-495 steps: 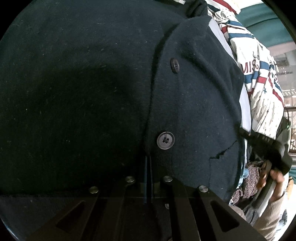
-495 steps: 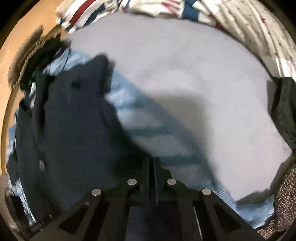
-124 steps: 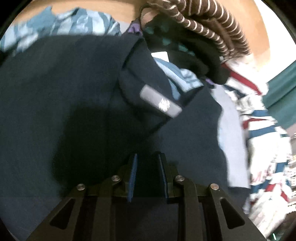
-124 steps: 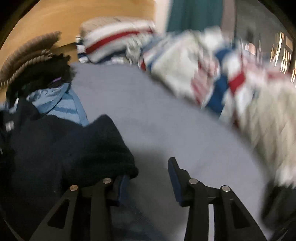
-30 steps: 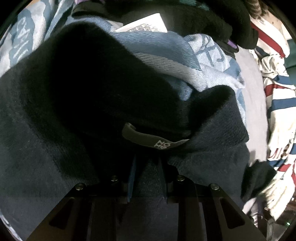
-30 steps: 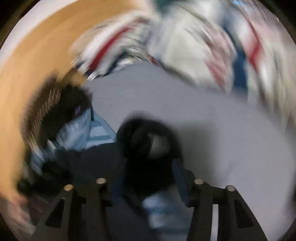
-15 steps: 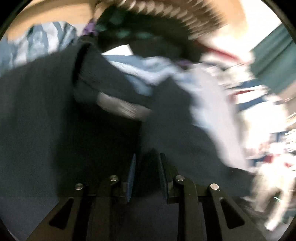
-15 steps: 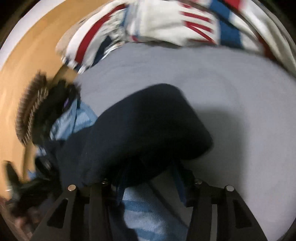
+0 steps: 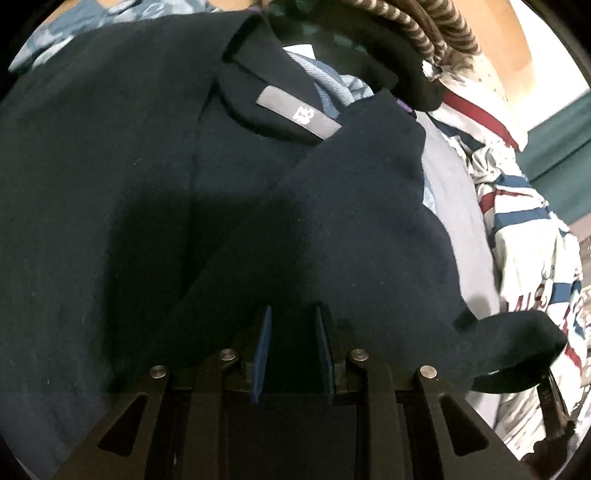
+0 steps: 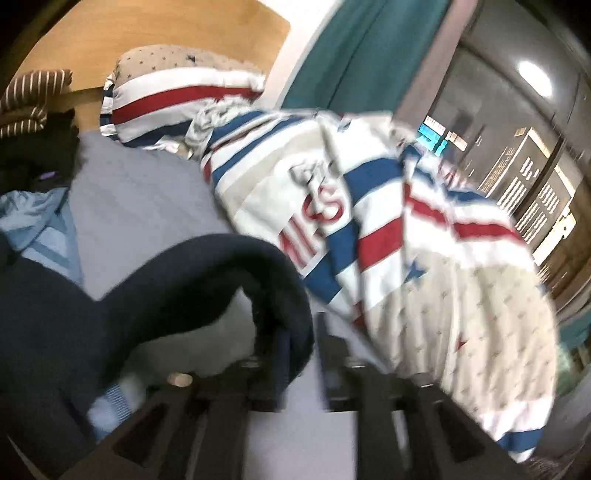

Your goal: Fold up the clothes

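A dark navy coat (image 9: 110,206) lies spread on the bed and fills the left wrist view. Its grey neck label (image 9: 299,116) shows near the collar. My left gripper (image 9: 291,343) is shut on a fold of the coat, with dark cloth between its blue pads. The coat's sleeve (image 10: 207,266) arches up off the sheet, and its cuff (image 9: 517,343) ends at my right gripper (image 10: 303,336). That gripper's jaws are opening. The cuff hangs against the left finger, and a gap shows beside the right finger.
A grey bedsheet (image 10: 140,199) lies under the coat. A red, white and blue striped quilt (image 10: 406,236) is heaped to the right, with a striped pillow (image 10: 177,88) behind. A light blue garment (image 10: 40,225) and a brown striped one (image 9: 417,26) lie by the wooden headboard (image 10: 155,26).
The left gripper has swung along the coat, so the collar and label now lie flat ahead. The right gripper has rolled and tipped up with the sleeve, now facing the quilt and window.
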Motion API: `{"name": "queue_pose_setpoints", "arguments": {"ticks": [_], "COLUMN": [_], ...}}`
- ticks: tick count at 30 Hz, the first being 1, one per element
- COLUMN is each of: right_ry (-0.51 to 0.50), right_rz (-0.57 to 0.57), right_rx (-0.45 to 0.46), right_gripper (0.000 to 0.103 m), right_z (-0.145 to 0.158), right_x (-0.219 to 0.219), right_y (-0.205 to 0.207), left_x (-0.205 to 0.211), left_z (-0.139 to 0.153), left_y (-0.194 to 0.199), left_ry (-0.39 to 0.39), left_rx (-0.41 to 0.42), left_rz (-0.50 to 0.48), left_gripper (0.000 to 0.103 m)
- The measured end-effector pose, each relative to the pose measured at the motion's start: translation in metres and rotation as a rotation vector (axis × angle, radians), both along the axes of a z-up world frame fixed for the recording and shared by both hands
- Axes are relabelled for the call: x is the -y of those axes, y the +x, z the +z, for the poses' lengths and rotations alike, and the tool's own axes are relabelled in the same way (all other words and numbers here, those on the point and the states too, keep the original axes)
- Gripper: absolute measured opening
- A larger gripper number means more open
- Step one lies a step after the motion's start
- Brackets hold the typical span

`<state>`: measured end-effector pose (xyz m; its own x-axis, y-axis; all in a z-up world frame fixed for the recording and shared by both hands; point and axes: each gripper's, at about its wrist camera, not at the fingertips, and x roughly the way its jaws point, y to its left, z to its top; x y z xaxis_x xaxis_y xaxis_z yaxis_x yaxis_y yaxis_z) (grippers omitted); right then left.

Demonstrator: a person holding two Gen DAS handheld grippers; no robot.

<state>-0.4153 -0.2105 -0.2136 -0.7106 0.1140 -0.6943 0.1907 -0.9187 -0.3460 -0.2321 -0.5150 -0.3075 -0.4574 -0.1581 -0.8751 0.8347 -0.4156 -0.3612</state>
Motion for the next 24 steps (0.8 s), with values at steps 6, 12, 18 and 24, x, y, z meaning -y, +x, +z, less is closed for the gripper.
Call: {"name": "queue_pose_setpoints", "arguments": {"ticks": [6, 12, 18, 24], "right_ry": [-0.469, -0.833, -0.781, -0.440], "right_rz": [-0.106, -0.130, -0.137, -0.130], "right_rx": [0.366, 0.471, 0.419, 0.407], "right_gripper": [0.045, 0.049, 0.068, 0.010], "right_z": [-0.049, -0.073, -0.068, -0.072], "right_x": [-0.071, -0.112, -0.096, -0.072], "right_y": [-0.009, -0.004, -0.026, -0.034], "left_x": [0.000, 0.016, 0.014, -0.001], "left_z": [0.007, 0.006, 0.007, 0.007], "left_y": [-0.006, -0.032, -0.019, -0.026], "left_ry": [-0.048, -0.072, -0.091, -0.186], "left_rx": [0.040, 0.021, -0.001, 0.021], "left_rz": [-0.047, -0.058, -0.054, -0.100], "left_gripper": [0.025, 0.025, 0.025, 0.025]}}
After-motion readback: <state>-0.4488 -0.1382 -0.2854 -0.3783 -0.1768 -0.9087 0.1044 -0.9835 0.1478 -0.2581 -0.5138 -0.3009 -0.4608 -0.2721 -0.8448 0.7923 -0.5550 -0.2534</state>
